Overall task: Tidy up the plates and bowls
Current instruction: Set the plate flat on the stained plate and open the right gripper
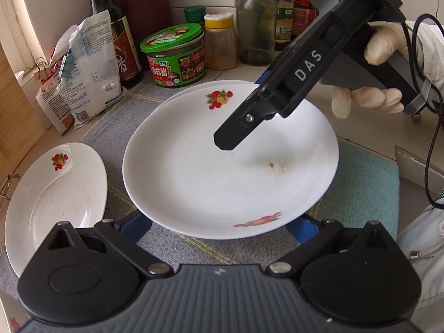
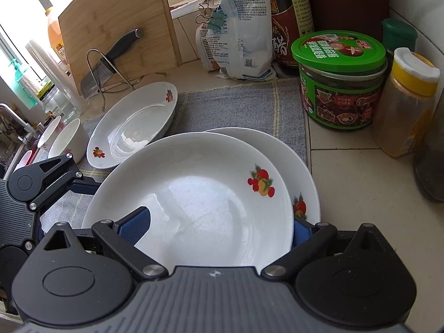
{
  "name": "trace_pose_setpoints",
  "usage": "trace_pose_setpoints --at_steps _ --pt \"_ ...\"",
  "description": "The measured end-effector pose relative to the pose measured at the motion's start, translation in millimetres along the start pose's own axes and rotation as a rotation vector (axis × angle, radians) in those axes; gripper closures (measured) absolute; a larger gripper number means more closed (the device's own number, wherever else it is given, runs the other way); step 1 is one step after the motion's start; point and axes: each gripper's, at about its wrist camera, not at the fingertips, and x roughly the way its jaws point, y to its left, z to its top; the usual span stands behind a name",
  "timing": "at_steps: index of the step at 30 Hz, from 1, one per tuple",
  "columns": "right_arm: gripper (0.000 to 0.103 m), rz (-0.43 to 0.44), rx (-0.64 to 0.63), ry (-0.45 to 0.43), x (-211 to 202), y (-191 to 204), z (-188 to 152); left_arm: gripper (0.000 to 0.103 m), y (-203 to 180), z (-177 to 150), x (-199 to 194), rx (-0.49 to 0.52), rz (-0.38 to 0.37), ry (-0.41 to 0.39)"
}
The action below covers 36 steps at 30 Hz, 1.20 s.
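A round white plate (image 1: pixel 222 172) (image 2: pixel 199 194) with fruit decals lies tilted on a second, similar plate (image 1: pixel 194 90) (image 2: pixel 305 172). My left gripper (image 1: pixel 217 223) is open, and the plate's near rim covers its two blue fingertips. My right gripper (image 2: pixel 217 230) is also open and straddles the far rim. One of its pads (image 2: pixel 136 226) is over the plate's inside, the other (image 2: pixel 299 233) is outside the rim. An oval plate (image 1: pixel 55 194) (image 2: pixel 133 127) lies to the left. White bowls (image 2: pixel 69 138) stand beyond it.
A grey mat (image 1: pixel 119 127) (image 2: pixel 241 105) lies under the plates, with a teal cloth (image 1: pixel 360 183) beside it. A green-lidded jar (image 1: pixel 174 55) (image 2: pixel 338 77), bottles, clipped bags (image 2: pixel 241 27), a cutting board (image 2: pixel 116 27) and a knife on a rack (image 2: pixel 105 66) crowd the counter's back. A gloved hand (image 1: pixel 369 94) holds the right gripper.
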Motion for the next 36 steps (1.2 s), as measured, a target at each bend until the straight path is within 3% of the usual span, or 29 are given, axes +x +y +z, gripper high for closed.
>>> trace_pose_setpoints --at_steps 36 --pt "0.0 -0.115 0.03 -0.008 -23 9 -7 0.002 2 -2 7 -0.038 -0.002 -0.012"
